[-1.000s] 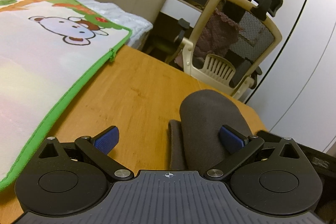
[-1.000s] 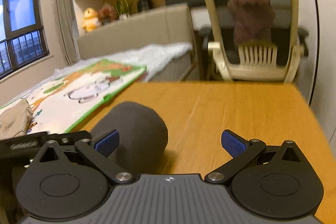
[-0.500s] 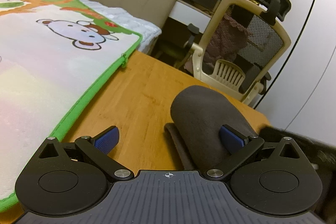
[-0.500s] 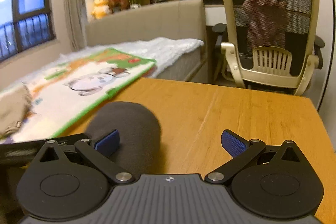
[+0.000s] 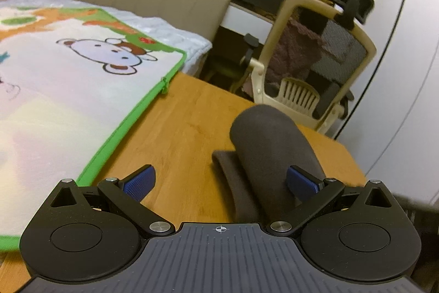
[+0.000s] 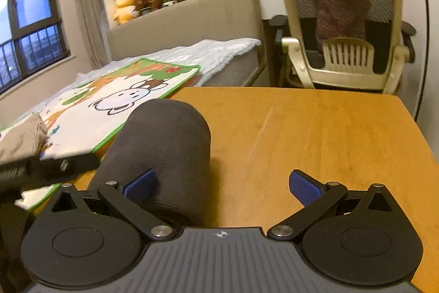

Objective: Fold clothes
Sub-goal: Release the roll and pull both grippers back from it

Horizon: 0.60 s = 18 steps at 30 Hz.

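A dark grey garment [image 5: 270,144], folded into a thick roll, lies on the wooden table [image 5: 186,128]. In the left wrist view my left gripper [image 5: 221,181] is open, its right blue pad [image 5: 300,181] beside the roll and a loose flap of the cloth between the fingers. In the right wrist view the same roll [image 6: 164,147] sits at the left, with my right gripper [image 6: 222,183] open and its left pad [image 6: 140,183] against the cloth. Nothing is clamped. The left gripper's black body [image 6: 41,169] shows at the far left.
A cartoon play mat [image 5: 68,78] with a green border covers the table's left side, with a striped cloth [image 6: 22,137] on it. An office chair [image 6: 348,40] stands past the far edge, a bed [image 6: 192,45] behind. Bare wood [image 6: 315,133] lies to the right.
Both grippers stay open. The left camera has tilted and shifted a little, showing more of the mat and chair. The right view has swung slightly, and the roll now sits closer to its left pad.
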### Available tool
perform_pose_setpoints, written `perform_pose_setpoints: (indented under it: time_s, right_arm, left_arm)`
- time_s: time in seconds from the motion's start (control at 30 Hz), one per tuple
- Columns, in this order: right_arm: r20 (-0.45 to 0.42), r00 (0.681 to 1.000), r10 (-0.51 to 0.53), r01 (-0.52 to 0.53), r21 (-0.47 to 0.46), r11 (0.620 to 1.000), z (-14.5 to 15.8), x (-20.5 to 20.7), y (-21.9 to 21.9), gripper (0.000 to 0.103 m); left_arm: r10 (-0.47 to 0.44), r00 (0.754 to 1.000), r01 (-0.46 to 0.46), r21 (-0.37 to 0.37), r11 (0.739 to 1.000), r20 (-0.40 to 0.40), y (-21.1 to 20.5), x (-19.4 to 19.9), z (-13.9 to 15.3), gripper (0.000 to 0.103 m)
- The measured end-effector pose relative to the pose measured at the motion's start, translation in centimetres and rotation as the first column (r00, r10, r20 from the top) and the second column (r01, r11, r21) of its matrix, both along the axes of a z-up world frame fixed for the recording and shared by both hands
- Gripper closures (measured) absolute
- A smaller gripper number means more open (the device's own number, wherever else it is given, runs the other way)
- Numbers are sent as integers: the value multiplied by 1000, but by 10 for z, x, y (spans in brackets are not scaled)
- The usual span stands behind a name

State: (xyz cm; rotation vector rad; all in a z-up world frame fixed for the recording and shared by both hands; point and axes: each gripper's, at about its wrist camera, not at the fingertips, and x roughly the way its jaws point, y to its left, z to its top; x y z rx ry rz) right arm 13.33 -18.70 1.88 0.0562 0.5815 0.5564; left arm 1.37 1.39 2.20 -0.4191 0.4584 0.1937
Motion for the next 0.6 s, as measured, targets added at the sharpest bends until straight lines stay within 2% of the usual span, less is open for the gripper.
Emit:
perform_pose_setpoints:
  time_s: [0.17,0.27,0.37,0.47,0.6]
  right_arm:
    - [-30,999,-10,11,26,1000,4,-6,-19,0]
    - [-61,998,22,-20,20,1000,3,-23,-28,0]
    - [-85,995,61,-62,-19,998,-2,-45,-31,0]
    - [-101,994,38,-47,-86,995,-11,-55,-29,0]
    - [-150,989,-4,-13,-111,994,-18,-55,-31,0]
  left_arm:
    - [9,998,-8,15,1000,-57,-12,-12,1,0]
    - [30,995,-25,59,998,-98,-27,-26,0,0]
    - [50,985,-29,130,991,-165,-48,-34,-4,0]
    - [41,965,-9,123,992,-259,-62,-33,-12,0]
    - [46,953,-1,148,989,-299,-73,-34,-12,0]
